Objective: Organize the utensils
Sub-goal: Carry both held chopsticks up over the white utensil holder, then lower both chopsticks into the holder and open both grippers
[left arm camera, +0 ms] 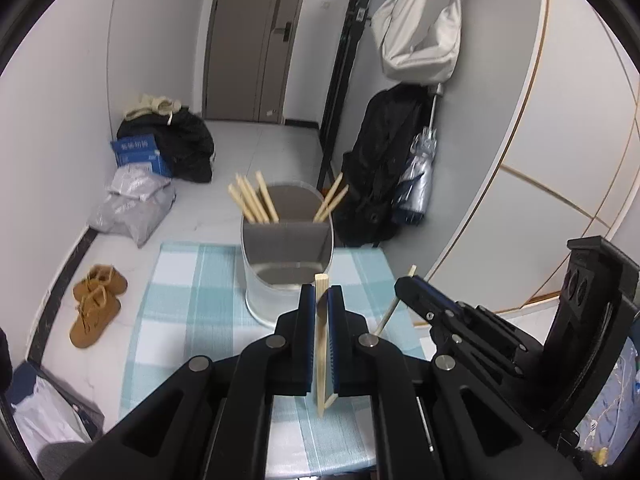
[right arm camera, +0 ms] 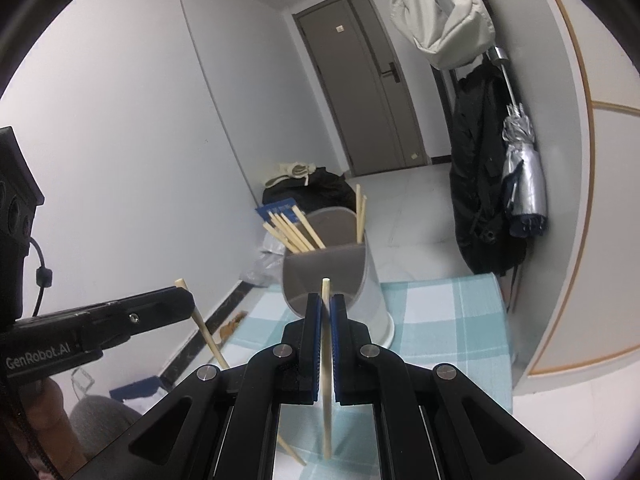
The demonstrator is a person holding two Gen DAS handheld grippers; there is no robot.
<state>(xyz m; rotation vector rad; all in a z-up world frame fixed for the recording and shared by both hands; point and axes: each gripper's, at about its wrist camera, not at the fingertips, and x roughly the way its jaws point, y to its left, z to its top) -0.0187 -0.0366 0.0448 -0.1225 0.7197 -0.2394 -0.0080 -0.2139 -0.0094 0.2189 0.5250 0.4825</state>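
A pale grey, oval plastic utensil holder (left arm camera: 280, 280) with a dark inner divider stands on the far half of a small table covered by a teal-and-white checked cloth (left arm camera: 180, 300). The holder's far compartment contains wooden chopsticks: a bundle (left arm camera: 254, 204) leaning toward its left end and a pair (left arm camera: 332, 198) leaning at its right end; the near compartment looks bare as far as its inside shows. On the near side of the holder, the left gripper (left arm camera: 320, 300) is clamped on a pale wooden chopstick (left arm camera: 321, 344) held roughly upright, its top poking above the blue-padded fingers (left arm camera: 307, 320) and its lower end reaching down toward the cloth. The right gripper (right arm camera: 326, 308), near the holder's right side, pinches a second wooden chopstick (right arm camera: 327, 380), also nearly upright, just in front of the holder's near wall. The left wrist view alone shows tan suede shoes (left arm camera: 96, 304) on the floor left of the holder, plus a grey plastic bag (left arm camera: 132, 204) beyond them. The right wrist view alone shows the left gripper from the side, labelled "GenRobot.AI", with its chopstick slanting below the fingers. Both views show a grey door (right arm camera: 372, 92), a hanging white bag (left arm camera: 420, 32) and a folded silver umbrella (right arm camera: 524, 168) beyond the holder.
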